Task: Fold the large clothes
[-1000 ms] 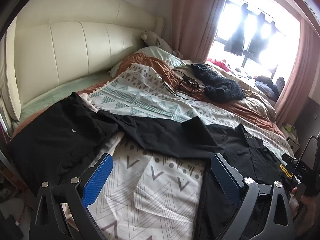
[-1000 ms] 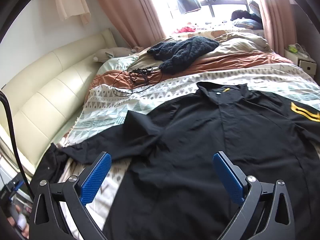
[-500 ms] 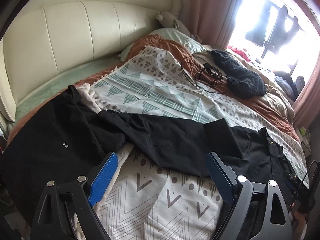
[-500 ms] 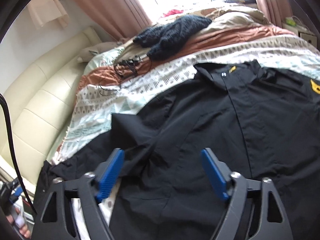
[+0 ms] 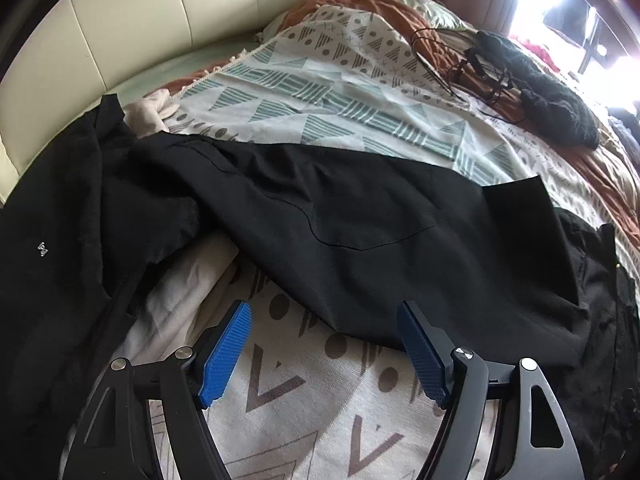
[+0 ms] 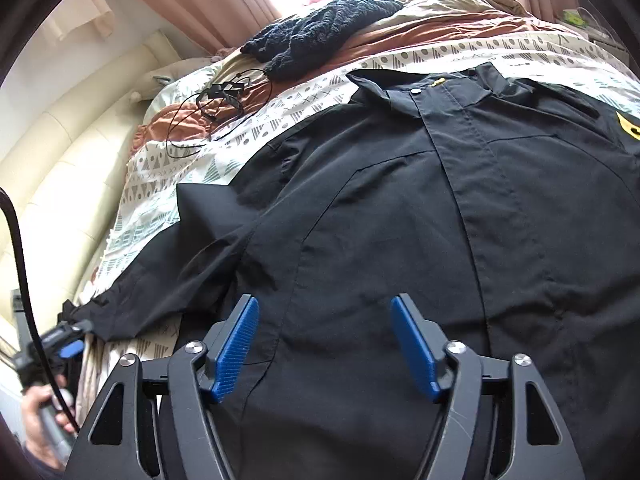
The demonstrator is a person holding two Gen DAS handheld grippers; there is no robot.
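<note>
A large black collared shirt [image 6: 460, 200] lies face up and spread on the bed, with a yellow patch at its right. Its long sleeve [image 5: 340, 232] stretches left across the patterned blanket. My right gripper [image 6: 324, 340] is open and empty, low over the shirt's lower front. My left gripper [image 5: 324, 352] is open and empty, just short of the sleeve's lower edge. The left gripper also shows small at the left of the right wrist view [image 6: 64, 344], by the sleeve's end.
A second black garment [image 5: 52, 240] lies at the left. A dark knit sweater [image 6: 320, 36] and a black cable [image 6: 212, 108] lie farther up the bed. A cream headboard [image 5: 160, 20] stands at the left, with curtains and a bright window beyond.
Both grippers have moved forward and down, closer to the shirt. Both jaws have narrowed somewhat but remain open.
</note>
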